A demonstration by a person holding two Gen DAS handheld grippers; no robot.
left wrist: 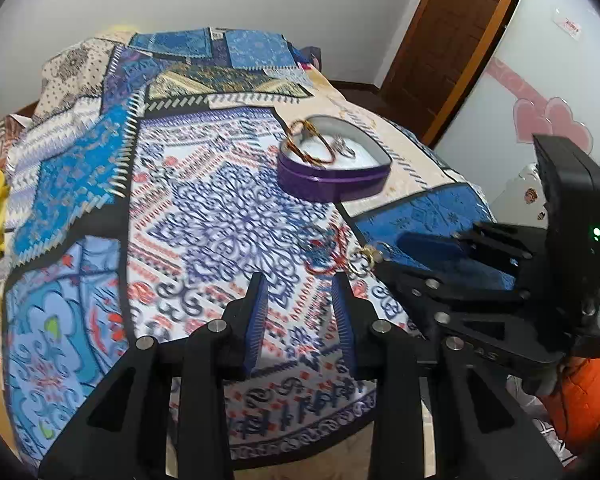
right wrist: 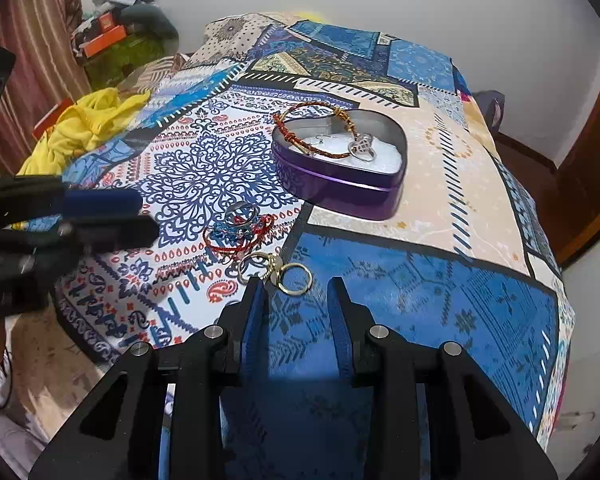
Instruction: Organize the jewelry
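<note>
purple heart tin (right wrist: 340, 184), gold rings (right wrist: 276, 274) before parted right gripper (right wrist: 298, 292)

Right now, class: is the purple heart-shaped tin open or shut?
Open. The purple heart-shaped tin has no lid on; its white lining and a red braided bracelet show inside.

- Plain white plastered wall (right wrist: 460, 8) behind.
- Bed under blue-and-white patchwork-print cloth cover (right wrist: 440, 292).
- Brown wooden door (left wrist: 452, 36), far right.
- Striped reddish curtain (right wrist: 40, 40), left.
- Crumpled yellow fabric (right wrist: 88, 120) beside clutter.

Left gripper (left wrist: 300, 284), right gripper (right wrist: 296, 286): jaws parted, empty
</note>
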